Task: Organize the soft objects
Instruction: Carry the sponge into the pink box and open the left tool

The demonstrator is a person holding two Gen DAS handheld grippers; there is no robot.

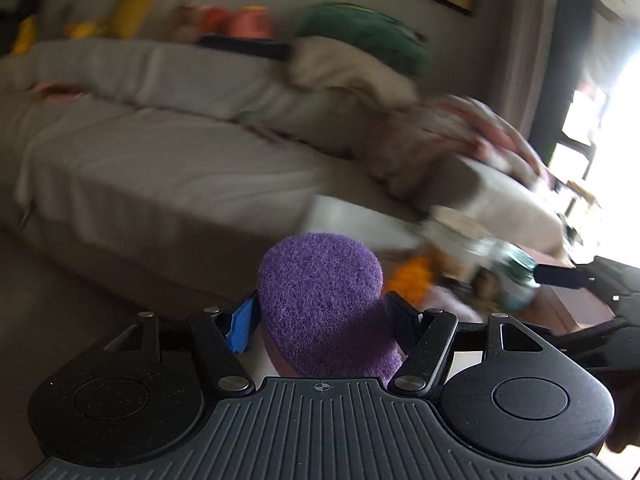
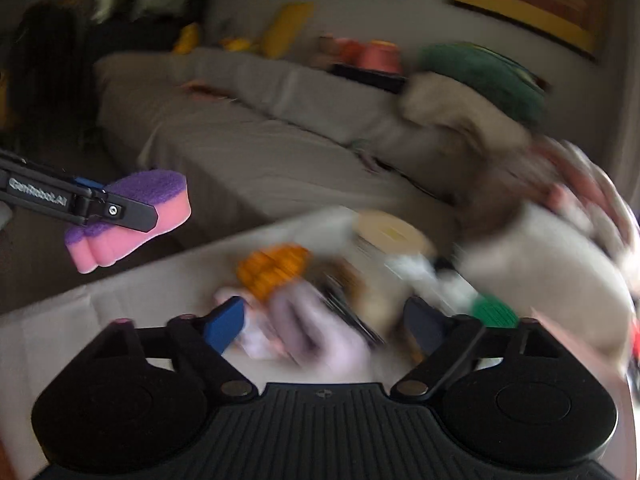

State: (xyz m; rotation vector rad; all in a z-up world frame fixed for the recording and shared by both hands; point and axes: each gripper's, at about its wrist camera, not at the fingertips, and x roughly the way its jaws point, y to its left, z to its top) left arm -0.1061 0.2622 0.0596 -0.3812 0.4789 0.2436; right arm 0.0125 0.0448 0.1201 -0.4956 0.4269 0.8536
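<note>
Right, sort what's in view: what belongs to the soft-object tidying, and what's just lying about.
Job:
- sponge, clamped in the left gripper
- right gripper, open over the table
- orange soft thing
- pale cloth

Lying about:
- sofa
- green cushion
- yellow pillow
- framed pictures

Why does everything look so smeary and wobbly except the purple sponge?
In the left wrist view the sponge, gripped by the left gripper, looks sharp, while the sofa behind streaks with motion blur and the window glares white. In the right wrist view the right gripper is fairly sharp, the orange toy smears, and the fisheye lens bends the edges.
</note>
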